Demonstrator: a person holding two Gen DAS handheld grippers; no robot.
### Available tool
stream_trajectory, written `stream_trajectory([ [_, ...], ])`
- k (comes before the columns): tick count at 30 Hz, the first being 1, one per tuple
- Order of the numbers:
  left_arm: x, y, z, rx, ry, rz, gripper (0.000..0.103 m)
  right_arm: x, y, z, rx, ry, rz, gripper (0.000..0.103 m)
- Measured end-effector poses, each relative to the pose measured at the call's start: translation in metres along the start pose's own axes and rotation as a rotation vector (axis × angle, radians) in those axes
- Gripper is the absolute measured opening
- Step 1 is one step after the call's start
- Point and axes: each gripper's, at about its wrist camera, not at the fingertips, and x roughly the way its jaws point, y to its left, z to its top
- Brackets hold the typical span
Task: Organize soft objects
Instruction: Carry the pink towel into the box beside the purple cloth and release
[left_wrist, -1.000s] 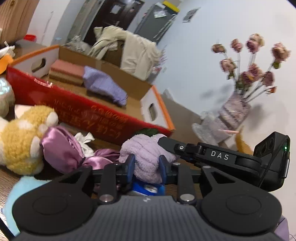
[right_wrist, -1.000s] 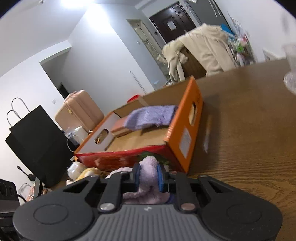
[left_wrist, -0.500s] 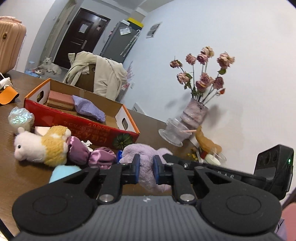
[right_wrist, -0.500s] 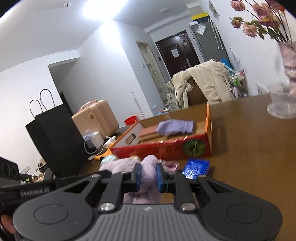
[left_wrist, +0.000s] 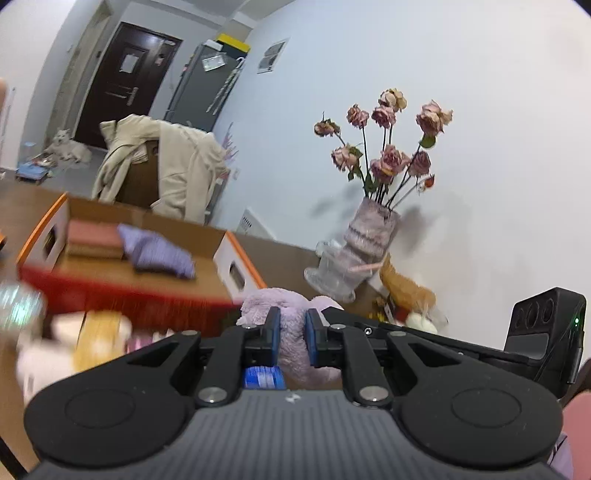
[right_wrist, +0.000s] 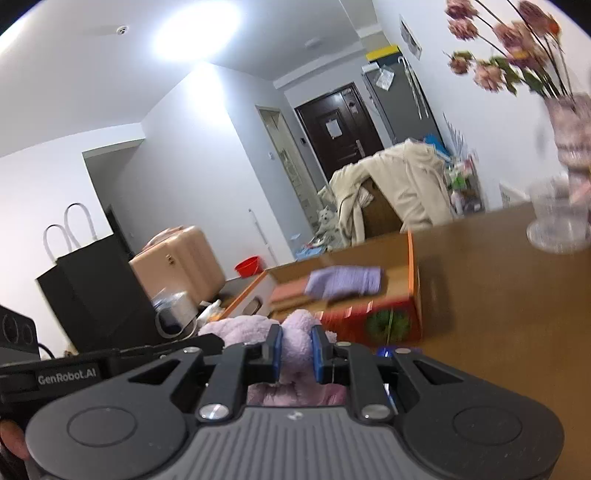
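Left wrist view: left tongs clamped on a fold of the lilac plush towel, blue pads pressed into the pile on both sides. Right wrist view: right tongs likewise clamped on another bunch of the same towel, so the cloth held between the two, seemingly clear of the table. Just beyond, a red and orange cardboard box with a folded purple cloth and a pink folded one already inside. Lower left, blurred: a yellow-and-white plush toy. Below the cloth, a small blue packet. Further out to the right, a glass vase of dried roses and a clear glass dish near the table edge. Risks, as a judgement: thin pinches on thick pile, so possible slippage from either grip and a lopsided droop; hanging slack likely to catch the box's near wall or drag the blue packet; a wide swing to the right could knock the vase or dish; uneven pulling could spoil any neat fold.
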Motion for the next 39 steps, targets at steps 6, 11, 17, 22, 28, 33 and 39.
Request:
stream_trajectory([
  [6, 0.103, 0.044, 0.087, 0.032, 0.027, 0.025, 0.015, 0.105, -0.033, 0.080, -0.075, 0.023, -0.063, 0.016],
  [11, 0.213, 0.093, 0.125, 0.031, 0.126, 0.116, 0.015, 0.220, -0.067, 0.118, -0.138, 0.121, -0.191, 0.016],
  [17, 0.299, 0.148, 0.108, -0.031, 0.326, 0.269, 0.022, 0.317, -0.095, 0.112, -0.248, 0.270, -0.318, 0.020],
  [22, 0.276, 0.168, 0.113, -0.050, 0.296, 0.257, 0.046, 0.329, -0.084, 0.100, -0.371, 0.297, -0.363, 0.024],
  [28, 0.227, 0.149, 0.144, 0.026, 0.222, 0.289, 0.048, 0.311, -0.069, 0.111, -0.365, 0.338, -0.279, 0.037],
  [33, 0.164, 0.122, 0.163, 0.092, 0.157, 0.328, 0.053, 0.249, -0.040, 0.142, -0.360, 0.245, -0.262, 0.042],
  [39, 0.075, 0.092, 0.168, 0.142, 0.092, 0.348, 0.066, 0.160, -0.003, 0.165, -0.370, 0.168, -0.234, 0.054],
])
